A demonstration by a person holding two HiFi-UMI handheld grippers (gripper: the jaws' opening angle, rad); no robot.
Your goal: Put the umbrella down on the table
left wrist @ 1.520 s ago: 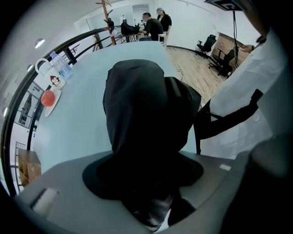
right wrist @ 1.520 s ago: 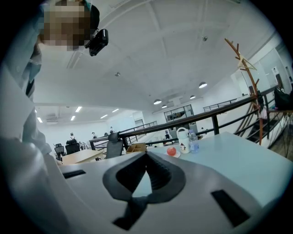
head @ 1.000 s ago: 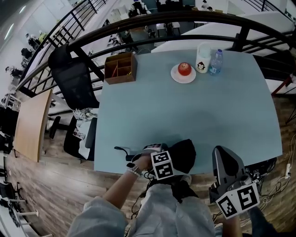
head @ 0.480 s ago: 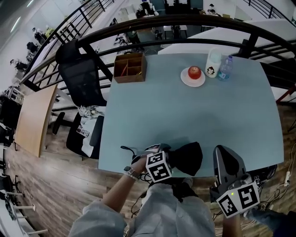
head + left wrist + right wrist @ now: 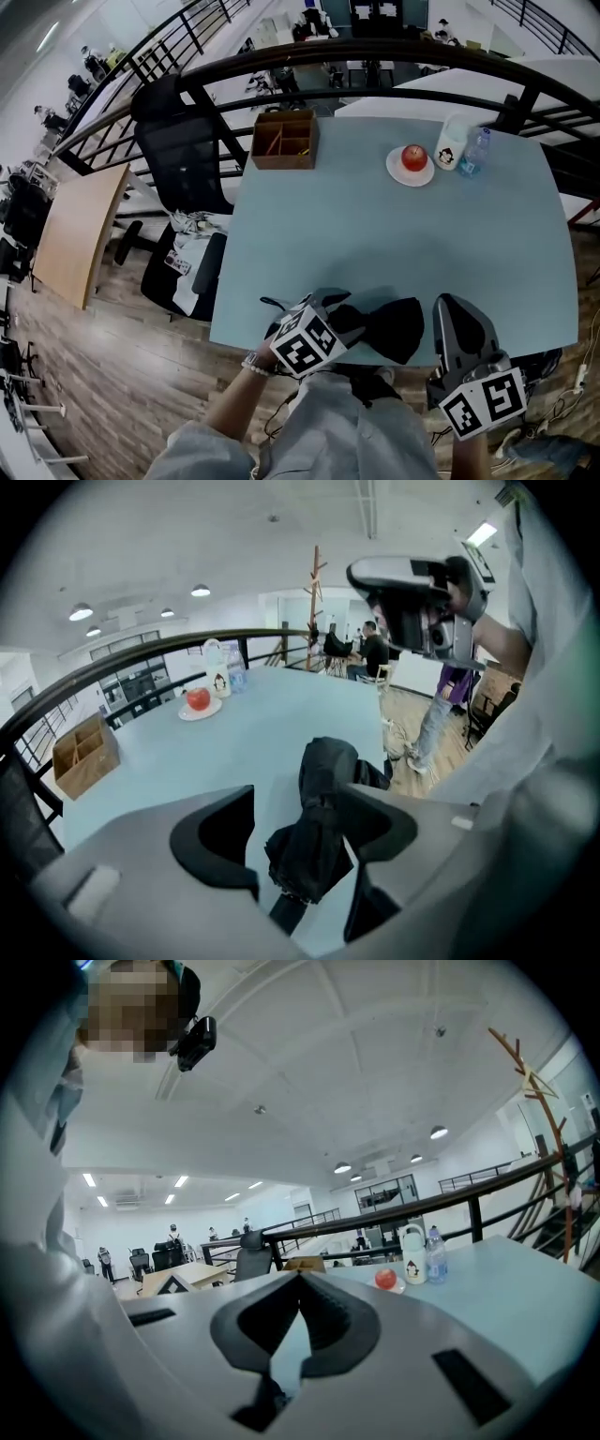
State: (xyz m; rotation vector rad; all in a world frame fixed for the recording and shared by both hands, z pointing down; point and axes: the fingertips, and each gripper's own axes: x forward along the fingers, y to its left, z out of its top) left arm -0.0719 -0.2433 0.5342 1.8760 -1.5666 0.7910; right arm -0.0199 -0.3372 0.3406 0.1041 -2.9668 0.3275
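A black folded umbrella (image 5: 392,328) lies lengthwise over the front edge of the pale blue table (image 5: 375,234). My left gripper (image 5: 328,322) is shut on its near end, fingers pointing right. In the left gripper view the umbrella (image 5: 319,817) fills the gap between the jaws, and its far end sits low on the tabletop. My right gripper (image 5: 459,323) hovers just right of the umbrella at the table's front edge, shut with nothing in it. In the right gripper view its jaws (image 5: 300,1276) meet at the tips.
At the table's far side stand a wooden box (image 5: 285,139), an apple (image 5: 413,157) on a white plate, a white bottle (image 5: 453,142) and a water bottle (image 5: 472,153). A black office chair (image 5: 183,150) is at the left, and a black railing runs behind.
My left gripper has carried the umbrella to the right along the front edge, and more of it now lies over the table. The right gripper has stayed where it was.
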